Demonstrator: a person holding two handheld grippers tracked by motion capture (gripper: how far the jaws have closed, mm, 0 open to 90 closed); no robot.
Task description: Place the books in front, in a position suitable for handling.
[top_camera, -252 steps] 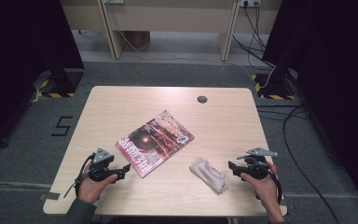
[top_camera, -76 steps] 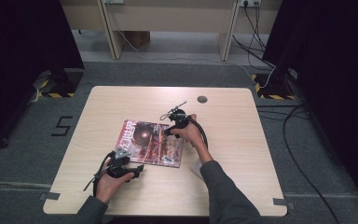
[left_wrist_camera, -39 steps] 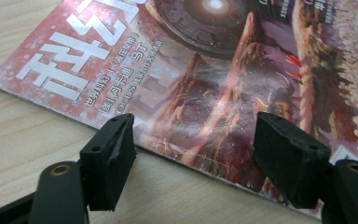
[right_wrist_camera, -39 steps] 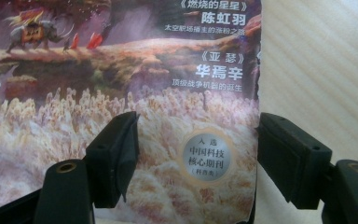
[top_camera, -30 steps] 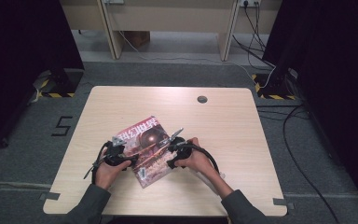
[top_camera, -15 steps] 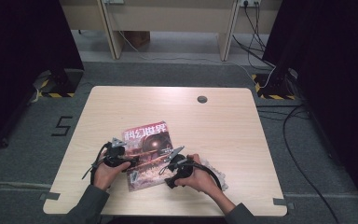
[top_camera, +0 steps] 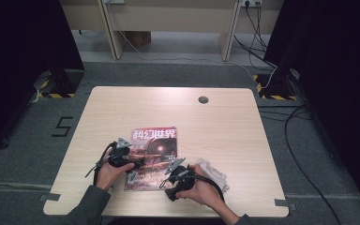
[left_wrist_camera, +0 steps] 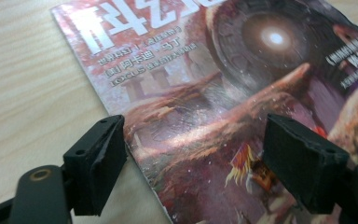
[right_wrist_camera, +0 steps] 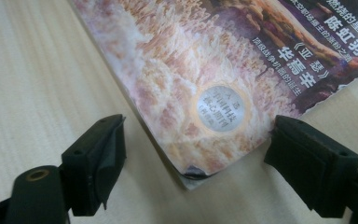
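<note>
Two grippers, left (top_camera: 132, 165) & right (top_camera: 168, 176), are held open, empty. Magazine (top_camera: 151, 157), lower centre, is flanked; long axis runs up-frame w/ corner between right jaws.

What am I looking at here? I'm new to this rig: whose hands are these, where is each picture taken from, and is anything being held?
A person sits at a pale wooden table, holding a black two-jaw gripper in each hand. The high view looks down from above: the left gripper and the right gripper sit over a glossy magazine with a reddish space-art cover. A crumpled clear plastic wrapper lies beside the right hand. The other two pictures come from cameras riding on the grippers. In the left gripper view the jaws stand open over the magazine's edge; in the right gripper view they stand open around its corner. Nothing is held.
</note>
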